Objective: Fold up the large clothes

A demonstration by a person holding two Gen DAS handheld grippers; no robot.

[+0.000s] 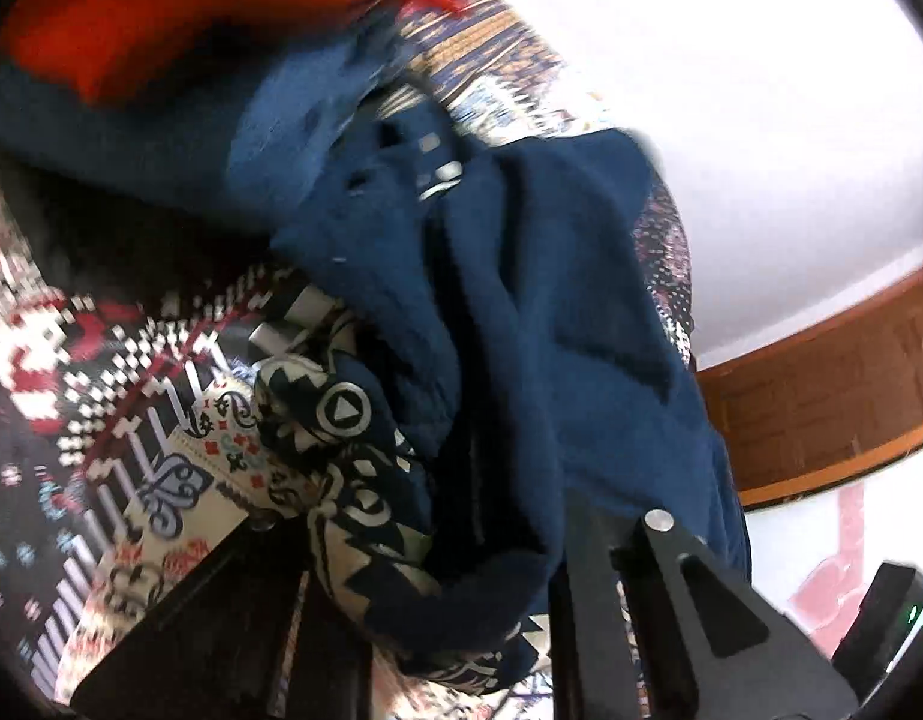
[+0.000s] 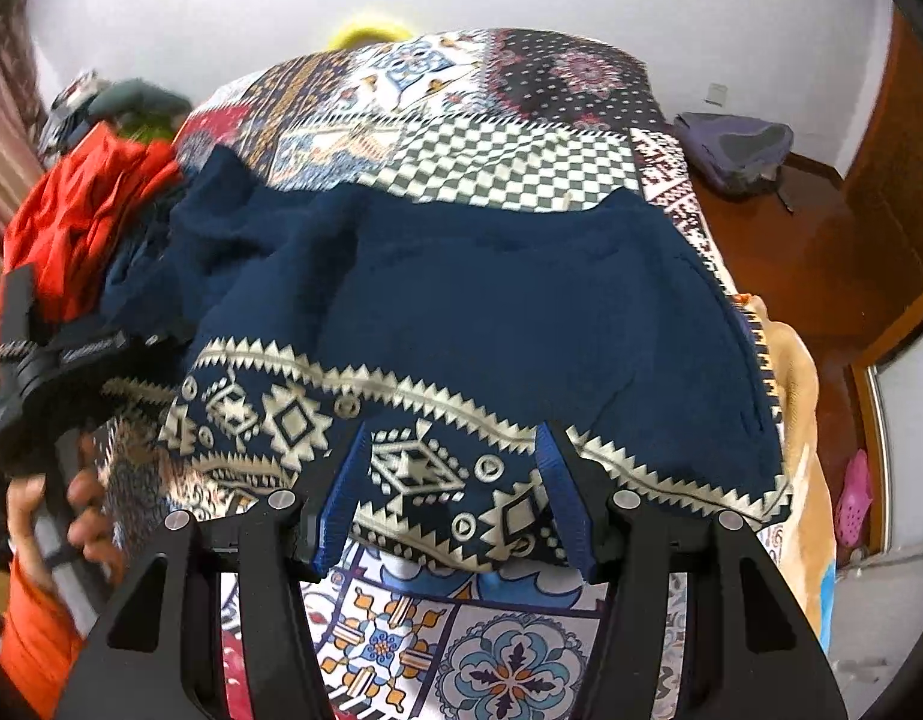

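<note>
A large navy garment [image 2: 491, 300] with a cream geometric border lies spread on the patterned bed cover [image 2: 491, 138]. My right gripper [image 2: 446, 492] is open, its blue-padded fingers [image 2: 335, 504] straddling the bordered hem near the bed's front edge. In the left wrist view the same garment [image 1: 521, 330] is bunched up and lifted, and my left gripper [image 1: 443, 576] is shut on its bordered edge. The left gripper also shows at the left of the right wrist view [image 2: 53, 360], held by a hand.
A red garment [image 2: 83, 216] is piled at the bed's left side, also in the left wrist view [image 1: 161, 18]. A grey bag [image 2: 737, 147] lies on the wooden floor at right. A tan blanket [image 2: 803, 396] hangs off the bed's right edge. White walls stand behind.
</note>
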